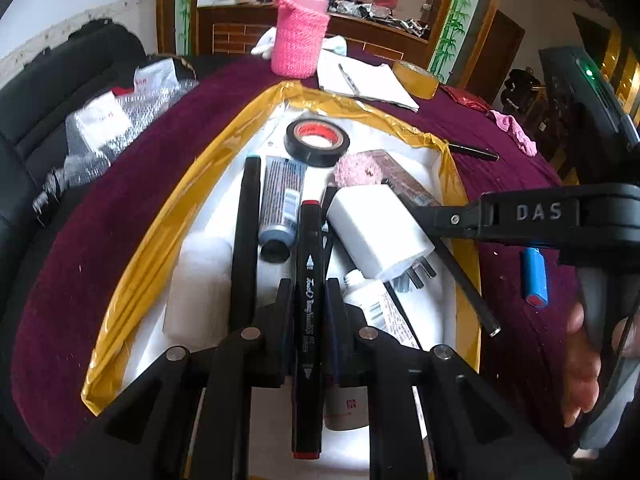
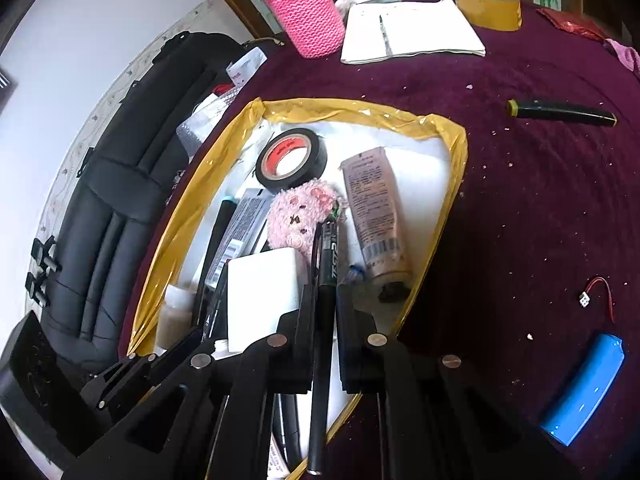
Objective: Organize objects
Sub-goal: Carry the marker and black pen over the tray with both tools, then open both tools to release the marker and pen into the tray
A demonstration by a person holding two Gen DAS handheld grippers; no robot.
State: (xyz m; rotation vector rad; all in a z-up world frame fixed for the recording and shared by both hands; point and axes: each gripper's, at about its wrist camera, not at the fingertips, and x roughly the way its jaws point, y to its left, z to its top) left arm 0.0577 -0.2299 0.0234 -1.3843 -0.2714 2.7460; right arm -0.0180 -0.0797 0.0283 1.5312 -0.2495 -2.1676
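A yellow-rimmed box point(image 1: 168, 216) point(image 2: 452, 136) with a white inside sits on the maroon cloth. It holds black tape point(image 1: 317, 142) point(image 2: 291, 160), tubes, a white charger point(image 1: 378, 232) point(image 2: 264, 296), a pink plush point(image 2: 302, 216) and pens. My left gripper point(image 1: 307, 300) is shut on a black marker point(image 1: 308, 280) with red ends, over the box. My right gripper point(image 2: 325, 308) is shut on a thin black pen point(image 2: 326, 300) over the box's right side; it also shows in the left wrist view point(image 1: 452, 220).
On the cloth lie a blue battery point(image 2: 584, 388) point(image 1: 534, 278), a black marker point(image 2: 560, 114) point(image 1: 474, 150), a small red-wired connector point(image 2: 596, 296), a notepad point(image 2: 408, 32), yellow tape point(image 2: 488, 6) and a pink knitted jar point(image 2: 304, 12). A black chair point(image 2: 120, 208) stands left.
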